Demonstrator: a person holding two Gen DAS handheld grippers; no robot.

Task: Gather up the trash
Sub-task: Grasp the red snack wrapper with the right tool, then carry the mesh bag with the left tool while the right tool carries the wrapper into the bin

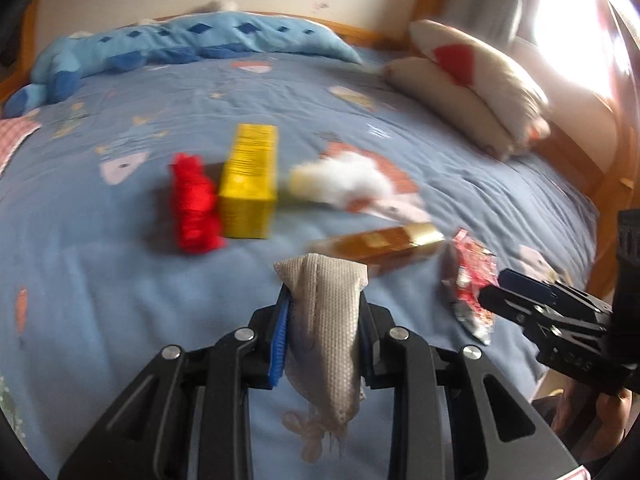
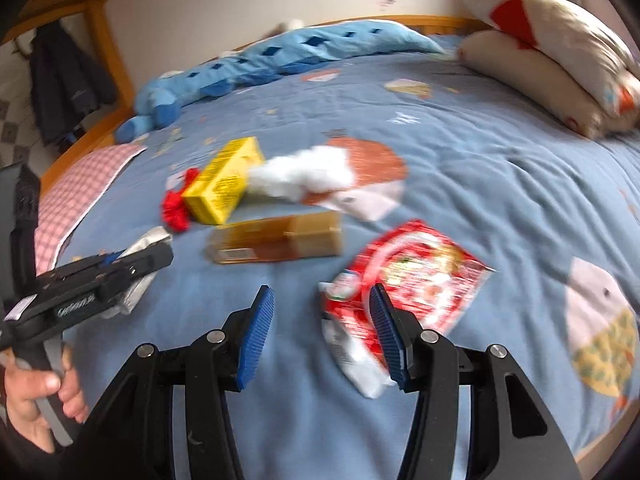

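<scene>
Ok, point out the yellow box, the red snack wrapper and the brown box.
yellow box (image 1: 249, 184), left wrist view, its long top face.
red snack wrapper (image 2: 416, 272), right wrist view, middle of the printed front.
brown box (image 2: 276, 240), right wrist view, centre of its long side.

Home bedroom: wooden-framed bed (image 2: 116, 64), blue patterned quilt (image 1: 120, 240), pillows (image 1: 472, 84), plush toy (image 2: 160, 100), hanging coats (image 2: 60, 80).

I find nothing legible. The yellow box (image 1: 250, 184) carries dark printed lines, the red wrapper (image 2: 404, 284) graphics, the left gripper (image 2: 76, 304) pale lettering: all too blurred.
</scene>
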